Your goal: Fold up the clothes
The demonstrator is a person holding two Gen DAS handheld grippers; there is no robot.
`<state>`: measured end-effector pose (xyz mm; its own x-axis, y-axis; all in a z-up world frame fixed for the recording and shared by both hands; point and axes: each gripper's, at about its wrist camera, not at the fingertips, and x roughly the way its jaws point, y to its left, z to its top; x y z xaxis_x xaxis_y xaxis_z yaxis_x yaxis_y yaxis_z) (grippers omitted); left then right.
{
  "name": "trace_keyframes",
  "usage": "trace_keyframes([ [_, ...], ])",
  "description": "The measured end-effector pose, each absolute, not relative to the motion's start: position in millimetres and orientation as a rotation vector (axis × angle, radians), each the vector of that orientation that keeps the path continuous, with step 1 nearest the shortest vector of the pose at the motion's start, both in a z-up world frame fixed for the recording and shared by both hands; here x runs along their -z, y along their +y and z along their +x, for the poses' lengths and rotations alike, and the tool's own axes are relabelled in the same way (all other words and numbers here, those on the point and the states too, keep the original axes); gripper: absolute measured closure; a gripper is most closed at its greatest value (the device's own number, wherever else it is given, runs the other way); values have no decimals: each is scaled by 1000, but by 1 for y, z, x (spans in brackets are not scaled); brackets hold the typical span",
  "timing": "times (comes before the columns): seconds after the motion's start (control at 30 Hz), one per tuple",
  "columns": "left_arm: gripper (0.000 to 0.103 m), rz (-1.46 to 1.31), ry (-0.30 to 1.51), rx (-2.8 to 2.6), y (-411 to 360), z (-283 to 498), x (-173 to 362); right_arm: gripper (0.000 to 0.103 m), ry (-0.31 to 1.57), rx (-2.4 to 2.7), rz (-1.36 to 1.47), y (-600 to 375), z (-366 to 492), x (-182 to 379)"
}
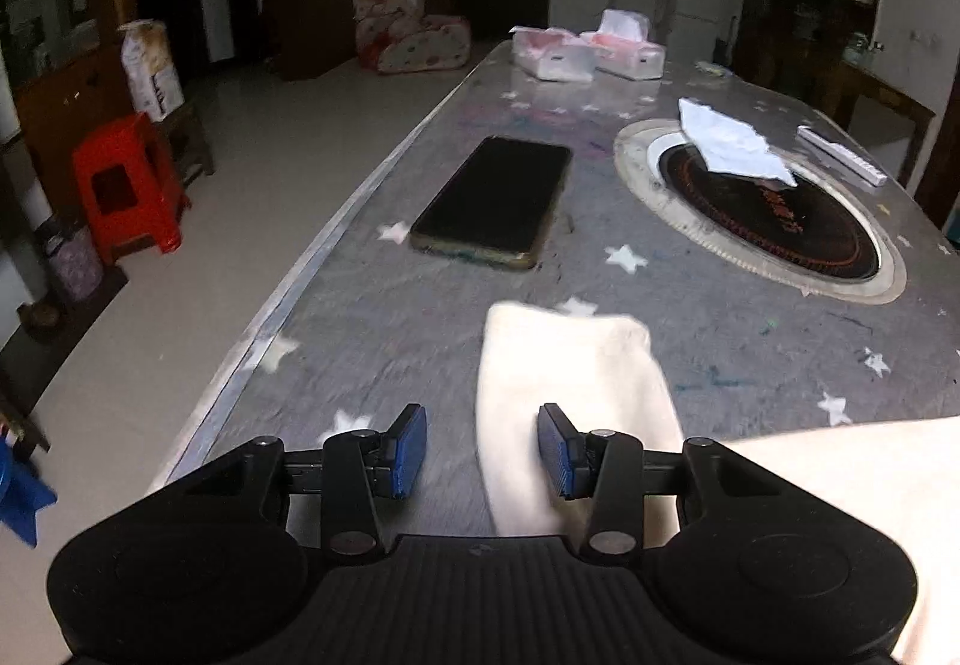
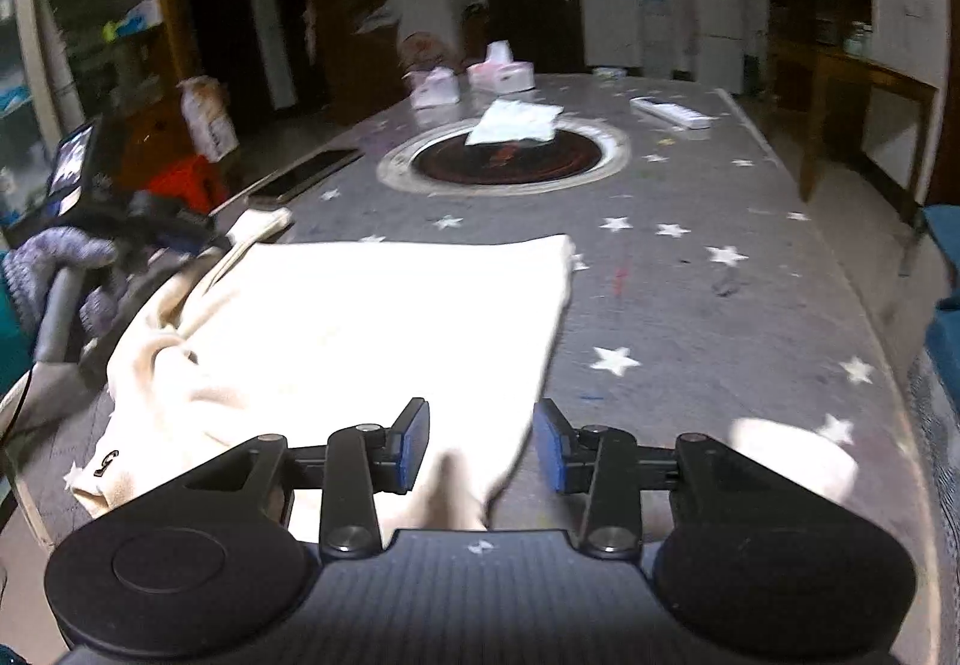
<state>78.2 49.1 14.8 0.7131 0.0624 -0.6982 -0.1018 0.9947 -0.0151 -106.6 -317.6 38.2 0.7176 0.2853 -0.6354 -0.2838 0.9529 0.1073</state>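
A cream garment (image 2: pixel 360 317) lies partly folded on the grey star-patterned table (image 2: pixel 690 293), with bunched folds at its left side. My right gripper (image 2: pixel 482 446) hovers over the garment's near right corner. Its blue pads stand apart and do not press the cloth, so it is open. A cream sleeve (image 1: pixel 570 365) stretches away from me in the left wrist view. My left gripper (image 1: pixel 483 449) is open above the sleeve's left edge, with one pad over bare table and the other over the cloth. Another cream sleeve end (image 2: pixel 792 461) lies at the near right.
A black phone (image 1: pixel 492 200) lies near the table's left edge. Beyond it a round black hob (image 1: pixel 762 221) is set into the table, with crumpled white paper (image 1: pixel 732 143) on it. Tissue packs (image 1: pixel 558 56) and a white remote (image 1: pixel 840 155) lie further back. A red stool (image 1: pixel 129 179) stands on the floor.
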Motion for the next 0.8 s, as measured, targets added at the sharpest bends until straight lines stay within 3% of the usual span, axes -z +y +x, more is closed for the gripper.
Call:
trace_keyframes([
  [0.07,84,-58,768,-58,48,81,-15,60,715,-334,-16,-312,-96,-36],
  [0.13,95,-58,764,-27,43,80,-16,59,724,-350,-35,-307,-82,-34],
  [0.37,98,-128,696,-71,63,38,-41,57,749,-370,-99,-288,-41,-24],
  [0.5,98,-156,635,-125,87,-8,-66,52,762,-377,-148,-278,-36,-15],
  [0.8,98,-146,602,-298,137,-111,-91,51,761,-379,-174,-274,-43,-16],
])
